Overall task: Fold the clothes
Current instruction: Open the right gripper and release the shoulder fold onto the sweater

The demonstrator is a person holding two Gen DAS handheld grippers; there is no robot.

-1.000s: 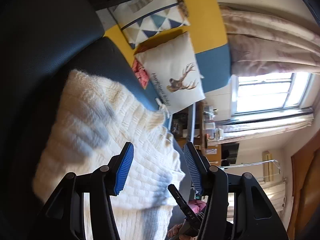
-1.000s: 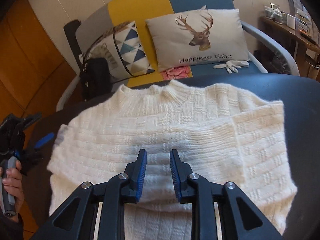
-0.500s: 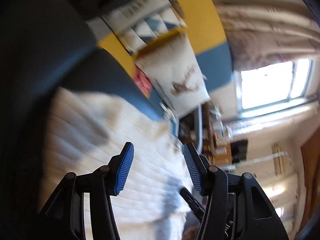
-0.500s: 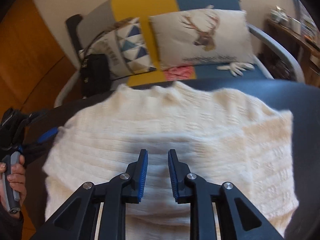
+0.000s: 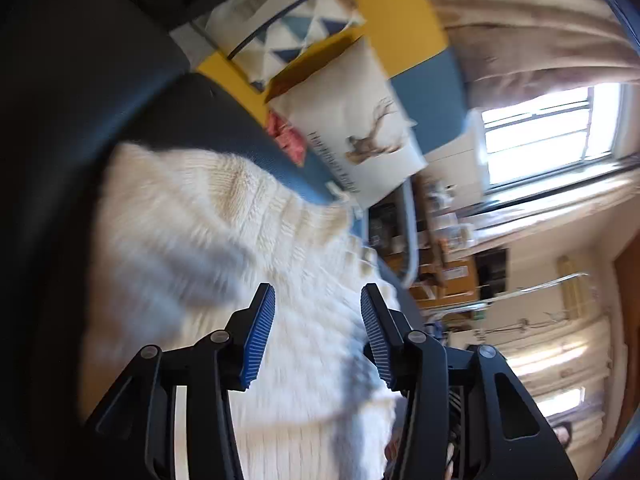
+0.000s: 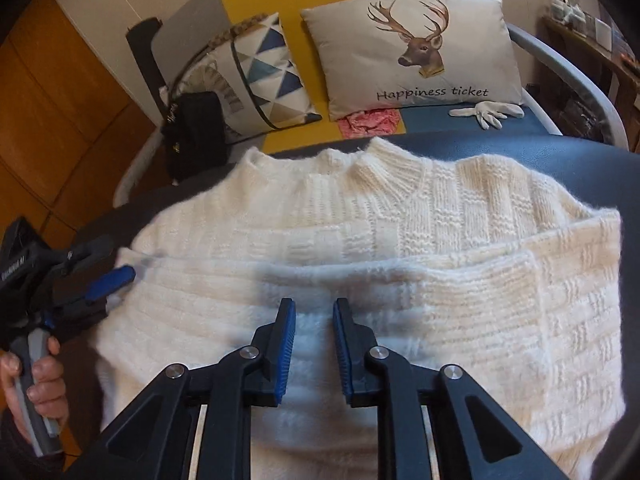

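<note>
Right gripper [image 6: 313,346]: jaws parted, empty, poised over the cream sweater [image 6: 400,240], sleeves already folded across its body. Left gripper [image 6: 100,284]: open, empty, at the sweater's left edge. Judged mid-fold; next move needs a hem grip; deer cushion [image 6: 416,48] beyond

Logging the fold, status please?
Left gripper open, right gripper open, both empty. Cream knitted sweater flat, sleeves folded in. Nothing blocking.

Both grippers were black plastic linkages with silver screws and ribbed blue pads [image 6: 286,350] lining the jaws. At lower left of the right view, a hand [image 6: 38,384] gripped a grey handle [image 6: 30,392], a dark sleeve below.
</note>
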